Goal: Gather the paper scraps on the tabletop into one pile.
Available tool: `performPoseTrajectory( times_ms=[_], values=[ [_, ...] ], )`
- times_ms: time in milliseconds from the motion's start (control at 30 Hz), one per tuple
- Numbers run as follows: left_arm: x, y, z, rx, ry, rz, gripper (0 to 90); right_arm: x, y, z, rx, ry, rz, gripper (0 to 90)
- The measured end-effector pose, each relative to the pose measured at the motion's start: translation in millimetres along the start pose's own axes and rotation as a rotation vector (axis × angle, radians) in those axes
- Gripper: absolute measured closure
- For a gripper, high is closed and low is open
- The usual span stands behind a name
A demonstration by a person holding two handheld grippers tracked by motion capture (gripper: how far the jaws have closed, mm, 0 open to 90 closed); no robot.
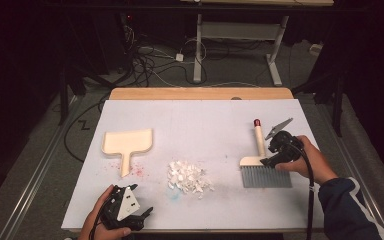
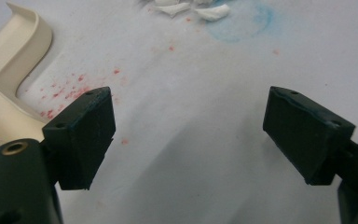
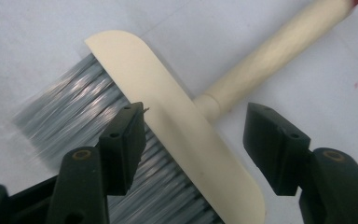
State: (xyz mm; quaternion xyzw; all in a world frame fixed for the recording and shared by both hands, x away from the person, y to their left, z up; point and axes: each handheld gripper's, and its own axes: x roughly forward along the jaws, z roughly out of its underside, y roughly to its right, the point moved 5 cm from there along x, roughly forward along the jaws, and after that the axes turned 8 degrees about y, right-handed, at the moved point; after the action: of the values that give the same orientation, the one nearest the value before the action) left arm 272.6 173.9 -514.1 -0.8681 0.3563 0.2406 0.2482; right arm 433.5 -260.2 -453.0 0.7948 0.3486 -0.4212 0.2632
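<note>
A cream hand brush with grey bristles and a red-tipped handle lies at the right of the white board. My right gripper stands open over its head. In the right gripper view one jaw is above the bristles and the other beyond the cream head, neither pressing on it. A cream dustpan lies flat at the left, with a pile of white scraps in the middle. My left gripper rests open near the front edge, its jaws wide over bare board beside the dustpan's handle.
The white board covers a wooden table whose back strip shows. Red specks and a blue smudge mark the surface. Behind the table are floor cables and a white desk frame.
</note>
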Motion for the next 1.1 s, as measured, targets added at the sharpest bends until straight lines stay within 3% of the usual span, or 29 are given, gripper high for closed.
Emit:
performPoseTrajectory(
  times_ms=[167, 233, 367, 500, 600, 733, 900, 967, 1100],
  values=[
    [-0.1, 0.2, -0.1, 0.002, 0.000, 0.000, 15.7, -1.2, -2.1, -2.6, -0.019, 0.073, 0.038, 37.9],
    [0.1, -0.1, -0.1, 0.001, -0.002, -0.001, 15.7, -2.7, -4.1, -4.3, -0.002, 0.109, 0.051, 37.5],
    [0.8, 0.2, -0.1, 0.005, -0.004, -0.001, 15.7, -8.2, -8.1, -11.0, -0.005, 0.215, 0.122, 36.9],
    [0.9, 0.4, -0.2, 0.004, -0.005, -0.003, 15.7, -14.2, -12.9, -17.8, 0.032, 0.335, 0.191, 33.0],
    [0.6, 0.4, -0.3, 0.005, -0.004, -0.007, 15.7, -18.5, -18.1, -19.9, 0.053, 0.435, 0.199, 30.8],
    [0.3, 0.2, -0.6, 0.010, -0.005, -0.010, 15.7, -25.5, -23.3, -21.9, 0.081, 0.530, 0.260, 28.3],
    [-0.9, -0.9, -0.5, 0.005, 0.001, -0.021, 15.7, -46.6, -27.8, -18.6, 0.121, 0.695, 0.317, 24.3],
    [-0.8, -0.9, -0.3, 0.005, 0.002, -0.024, 15.7, -52.3, -30.9, -14.0, 0.120, 0.725, 0.334, 22.3],
    [-1.7, -2.3, -0.9, 0.004, 0.006, -0.042, 15.7, -58.9, -38.8, -4.4, 0.097, 0.724, 0.362, 19.2]
  ],
)
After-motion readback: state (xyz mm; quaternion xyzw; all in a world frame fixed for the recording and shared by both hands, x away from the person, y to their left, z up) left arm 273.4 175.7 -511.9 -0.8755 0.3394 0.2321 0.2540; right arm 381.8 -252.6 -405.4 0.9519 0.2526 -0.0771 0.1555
